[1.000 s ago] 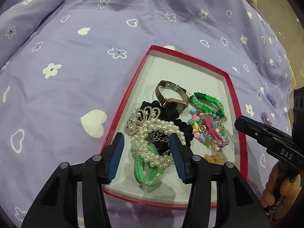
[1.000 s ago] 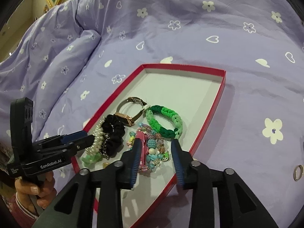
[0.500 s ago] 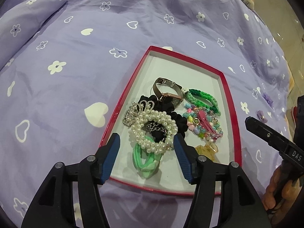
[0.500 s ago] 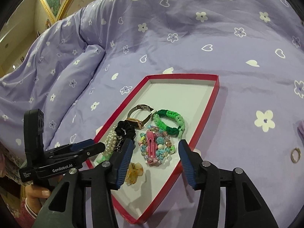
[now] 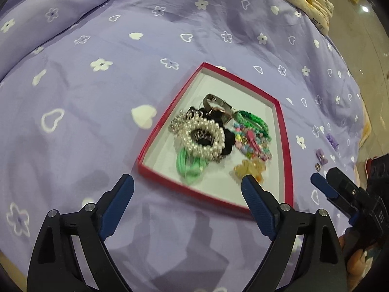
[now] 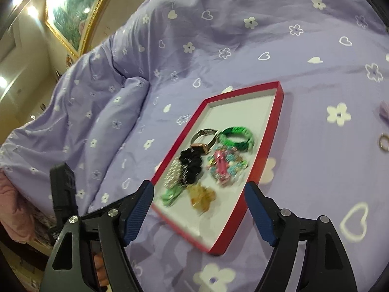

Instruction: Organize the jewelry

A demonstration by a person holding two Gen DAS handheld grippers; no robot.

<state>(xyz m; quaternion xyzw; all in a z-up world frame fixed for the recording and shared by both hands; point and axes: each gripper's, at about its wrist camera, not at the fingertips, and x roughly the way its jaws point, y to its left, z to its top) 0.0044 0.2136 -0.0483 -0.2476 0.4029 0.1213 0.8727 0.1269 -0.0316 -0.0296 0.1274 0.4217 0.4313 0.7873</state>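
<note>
Centre frame: red tray [image 5: 283, 131] on bed [image 5: 97, 97], jewelry pile [image 5: 209, 133] inside. Left hand-held gripper [image 5: 187, 185], right hand-held gripper [image 6: 198, 189] both released, empty. Step: choosing next piece. Next: reach stray ring [image 6: 383, 144], frame right.

A purple bedspread [image 5: 102, 112] with white hearts and flowers carried everything. A red-rimmed tray [image 5: 288, 160] lay at frame centre; small purple pieces [image 5: 321, 156] and a metal ring [image 6: 383, 143] rested at the right edge.
</note>
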